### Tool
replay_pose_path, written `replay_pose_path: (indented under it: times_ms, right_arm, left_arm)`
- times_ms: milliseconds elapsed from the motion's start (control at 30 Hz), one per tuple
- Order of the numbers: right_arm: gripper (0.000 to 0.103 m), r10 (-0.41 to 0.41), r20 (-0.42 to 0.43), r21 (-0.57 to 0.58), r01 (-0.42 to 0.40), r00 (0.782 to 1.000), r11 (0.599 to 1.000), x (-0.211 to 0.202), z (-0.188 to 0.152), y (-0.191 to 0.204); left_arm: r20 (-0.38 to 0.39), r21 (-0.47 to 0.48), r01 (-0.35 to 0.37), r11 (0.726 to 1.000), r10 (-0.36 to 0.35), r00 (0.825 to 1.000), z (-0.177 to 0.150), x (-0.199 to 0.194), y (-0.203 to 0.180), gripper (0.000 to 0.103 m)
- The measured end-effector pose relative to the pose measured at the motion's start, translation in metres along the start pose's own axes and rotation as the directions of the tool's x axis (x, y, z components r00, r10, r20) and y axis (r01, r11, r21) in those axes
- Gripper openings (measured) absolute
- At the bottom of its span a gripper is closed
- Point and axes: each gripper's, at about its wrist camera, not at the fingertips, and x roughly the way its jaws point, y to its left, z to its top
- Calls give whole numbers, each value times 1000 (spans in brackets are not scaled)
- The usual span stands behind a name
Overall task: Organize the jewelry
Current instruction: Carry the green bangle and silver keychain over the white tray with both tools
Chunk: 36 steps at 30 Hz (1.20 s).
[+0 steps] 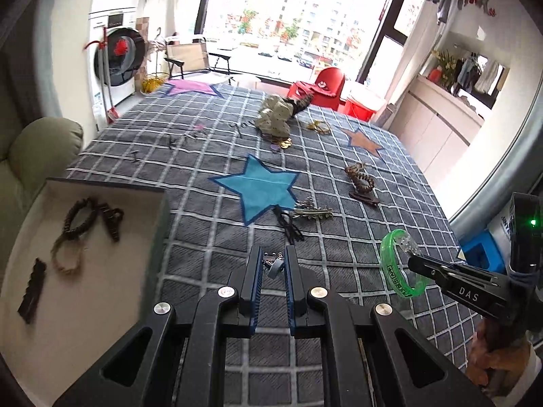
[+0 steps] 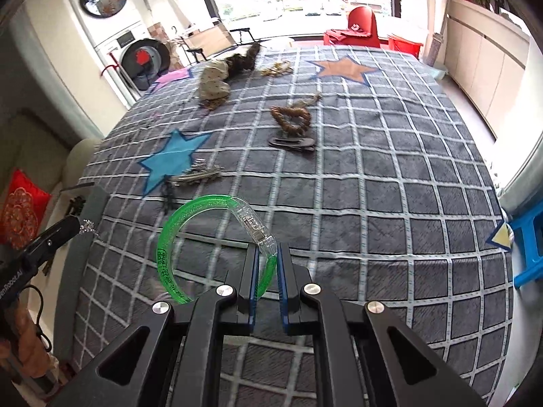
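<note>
Right gripper (image 2: 266,264) fingers clamped on green bangle (image 2: 176,237) at its clear clasp, held above the checked cloth (image 2: 373,203). Left gripper (image 1: 273,268) fingers pinch a small charm (image 1: 274,266), probably an earring, too blurred to be sure, just beside the box (image 1: 101,305). Box holds beaded bracelet (image 1: 79,217), rope loop (image 1: 66,254), dark clip (image 1: 32,291). Silver clips (image 1: 310,212) and wooden beads (image 1: 361,178) lie loose on cloth

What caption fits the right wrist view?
Right gripper clamps a green bangle above the checked star-patterned cloth.
</note>
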Motion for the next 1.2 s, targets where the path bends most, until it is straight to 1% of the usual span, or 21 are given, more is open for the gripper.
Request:
replay_pose_path:
  times_ms: [200, 333, 433, 533, 700, 833, 1000, 1200]
  right_arm:
    - [11, 32, 11, -68, -31, 999, 997, -10, 1, 41]
    - [11, 62, 8, -118, -60, 998, 991, -12, -1, 72]
    - [11, 90, -2, -156, -89, 996, 984, -11, -3, 99]
    - [11, 116, -15, -191, -117, 993, 975, -9, -6, 124]
    - [11, 144, -35, -256, -148, 989, 955, -6, -11, 168]
    - [11, 167, -62, -303, -178, 984, 936, 2, -16, 200]
    - [11, 193, -119, -342, -222, 974, 913, 20, -23, 237]
    - [11, 192, -169, -403, -246, 967, 882, 41, -32, 279]
  left_arm:
    - [32, -30, -27, 999, 28, 999, -8, -30, 24, 14]
    - [34, -55, -50, 997, 51, 998, -15, -43, 44, 14]
    - [40, -76, -78, 994, 81, 996, -22, -53, 61, 14]
    - [53, -105, -91, 990, 97, 994, -28, -63, 79, 14]
    - [64, -148, -123, 981, 134, 989, -39, -77, 110, 14]
    - [52, -194, -159, 968, 172, 984, -52, -85, 140, 14]
    - [23, -243, -208, 947, 220, 975, -68, -88, 174, 14]
    - [-21, -273, -249, 929, 253, 967, -82, -80, 198, 14]
